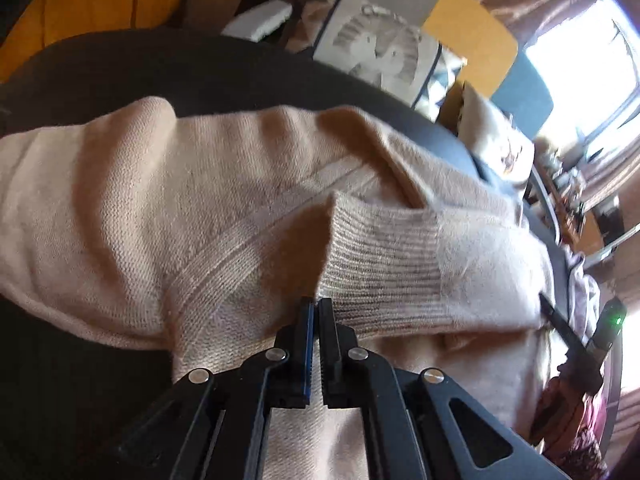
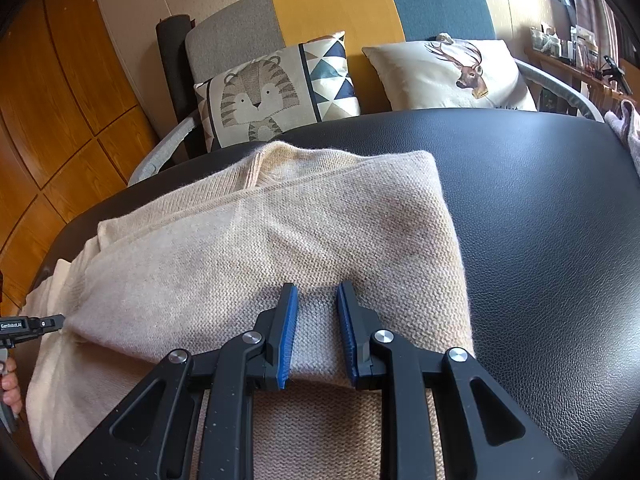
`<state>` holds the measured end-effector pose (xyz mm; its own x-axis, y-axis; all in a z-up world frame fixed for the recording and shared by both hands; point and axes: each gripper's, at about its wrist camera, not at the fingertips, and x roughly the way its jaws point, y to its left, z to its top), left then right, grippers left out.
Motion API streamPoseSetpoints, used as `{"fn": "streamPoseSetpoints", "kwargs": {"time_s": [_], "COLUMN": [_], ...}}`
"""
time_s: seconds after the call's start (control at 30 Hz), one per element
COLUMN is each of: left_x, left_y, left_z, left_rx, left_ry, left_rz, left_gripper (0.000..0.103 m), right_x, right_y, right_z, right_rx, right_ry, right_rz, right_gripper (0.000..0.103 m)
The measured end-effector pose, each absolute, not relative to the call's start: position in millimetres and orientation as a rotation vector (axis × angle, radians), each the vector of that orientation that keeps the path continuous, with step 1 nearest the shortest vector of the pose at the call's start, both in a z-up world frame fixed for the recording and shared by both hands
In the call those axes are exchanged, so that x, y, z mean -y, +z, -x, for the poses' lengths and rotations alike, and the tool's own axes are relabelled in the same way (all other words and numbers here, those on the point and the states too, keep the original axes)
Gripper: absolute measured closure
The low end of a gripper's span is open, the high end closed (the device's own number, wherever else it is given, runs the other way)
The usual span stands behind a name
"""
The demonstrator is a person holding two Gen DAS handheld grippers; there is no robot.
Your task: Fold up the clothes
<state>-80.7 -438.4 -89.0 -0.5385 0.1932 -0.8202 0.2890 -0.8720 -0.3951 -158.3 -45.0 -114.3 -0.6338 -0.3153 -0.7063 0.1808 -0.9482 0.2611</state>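
Observation:
A beige knit sweater [image 2: 280, 232] lies folded on a black leather surface [image 2: 540, 220]. My right gripper [image 2: 318, 292] sits at its near edge, and the blue pads press on a thick fold of the knit between them. In the left wrist view the ribbed cuff [image 1: 384, 268] of a sleeve lies across the sweater [image 1: 120, 208]. My left gripper [image 1: 318, 304] is shut, pinching the cuff's near corner. From the right wrist view the left gripper [image 2: 60, 322] shows at the far left edge, with fabric puckered at its tip. The right gripper [image 1: 546, 300] reaches into the knit at the right of the left wrist view.
Behind the surface stands a sofa with a tiger cushion [image 2: 256, 96] and a deer cushion [image 2: 452, 72]. A pale cloth [image 2: 628, 128] lies at the right edge. A person's hand [image 2: 10, 384] holds the left gripper. Wooden panels [image 2: 60, 120] are at the left.

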Motion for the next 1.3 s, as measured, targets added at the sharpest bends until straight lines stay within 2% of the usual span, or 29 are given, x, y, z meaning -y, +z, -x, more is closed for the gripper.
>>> {"fn": "streamPoseSetpoints", "kwargs": {"time_s": [0.1, 0.2, 0.37, 0.53, 0.63, 0.7, 0.83, 0.93, 1.03, 1.07, 1.1, 1.2, 1.3], "left_x": [432, 410, 346, 308, 305, 312, 322, 321, 316, 315, 314, 315, 317], "left_y": [-68, -43, -41, -73, -79, -80, -84, -85, -84, -83, -82, -82, -84], "left_z": [66, 60, 100, 123, 119, 116, 114, 115, 115, 115, 115, 113, 112], "left_rx": [-0.806, -0.748, -0.566, -0.428, -0.386, -0.433, -0.553, -0.551, -0.503, -0.493, -0.482, -0.488, -0.512], "left_ry": [-2.662, -2.746, -2.835, -2.768, -2.82, -2.837, -2.864, -2.865, -2.86, -2.859, -2.858, -2.861, -2.868], "left_rz": [-1.26, -1.083, -1.183, -1.359, -1.279, -1.27, -1.245, -1.23, -1.222, -1.221, -1.219, -1.214, -1.21], "left_gripper": [0.1, 0.098, 0.098, 0.098, 0.098, 0.098, 0.098, 0.098, 0.098, 0.097, 0.097, 0.097, 0.097], "right_x": [45, 45, 45, 44, 41, 29, -53, -88, -74, -64, -51, -25, -15], "right_y": [-114, -114, -114, -115, -115, -112, -90, -84, -81, -81, -81, -84, -86], "right_z": [159, 159, 159, 160, 161, 163, 143, 123, 116, 116, 115, 115, 116], "right_rx": [0.241, 0.242, 0.248, 0.255, 0.276, 0.369, 0.77, 0.843, 0.649, 0.555, 0.452, 0.216, 0.128], "right_ry": [-2.603, -2.603, -2.601, -2.597, -2.581, -2.53, -2.531, -2.484, -2.48, -2.488, -2.506, -2.546, -2.584], "right_rz": [-1.172, -1.172, -1.172, -1.172, -1.179, -1.176, -1.093, -1.108, -1.202, -1.221, -1.22, -1.229, -1.249], "right_gripper": [0.081, 0.081, 0.081, 0.081, 0.081, 0.079, 0.079, 0.078, 0.075, 0.067, 0.065, 0.065, 0.065]}}
